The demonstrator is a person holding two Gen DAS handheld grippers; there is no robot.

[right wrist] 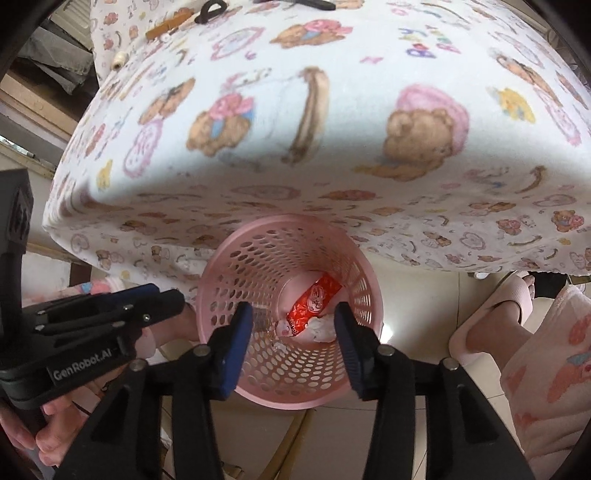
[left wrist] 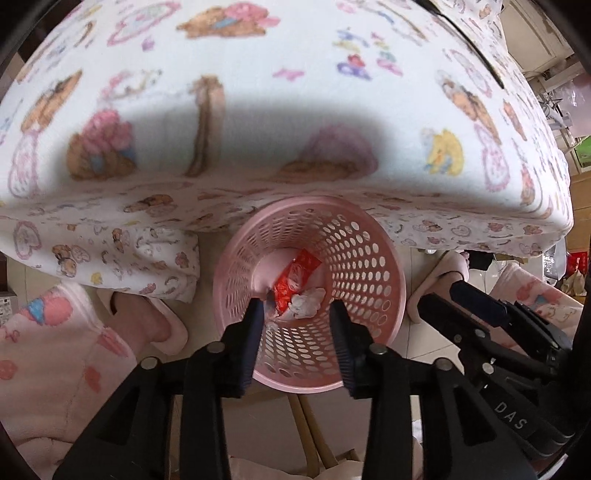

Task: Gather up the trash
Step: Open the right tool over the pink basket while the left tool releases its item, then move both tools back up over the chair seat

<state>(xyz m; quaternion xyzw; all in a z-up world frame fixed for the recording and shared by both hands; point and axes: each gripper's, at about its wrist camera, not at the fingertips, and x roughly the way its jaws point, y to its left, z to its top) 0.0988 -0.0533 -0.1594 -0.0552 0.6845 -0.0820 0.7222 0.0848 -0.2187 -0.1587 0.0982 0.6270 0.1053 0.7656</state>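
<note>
A pink perforated basket (left wrist: 364,266) (right wrist: 258,266) stands on the floor, partly under the table edge. At its bottom lie a red wrapper (left wrist: 297,278) (right wrist: 314,301) and a crumpled white tissue (left wrist: 308,304) (right wrist: 324,328). My left gripper (left wrist: 297,317) points down over the basket mouth, open, with nothing between its fingers. My right gripper (right wrist: 292,315) hangs over the same basket, open and empty too. Each gripper also shows at the side of the other's view: the right gripper (left wrist: 439,295) and the left gripper (right wrist: 162,299).
A table draped in a white bear-print cloth (left wrist: 295,129) (right wrist: 332,147) overhangs the basket's far side. Small items, among them a black loop (right wrist: 210,9), lie at its far edge. A person's feet in pink slippers (left wrist: 159,325) (right wrist: 491,317) flank the basket on the tiled floor.
</note>
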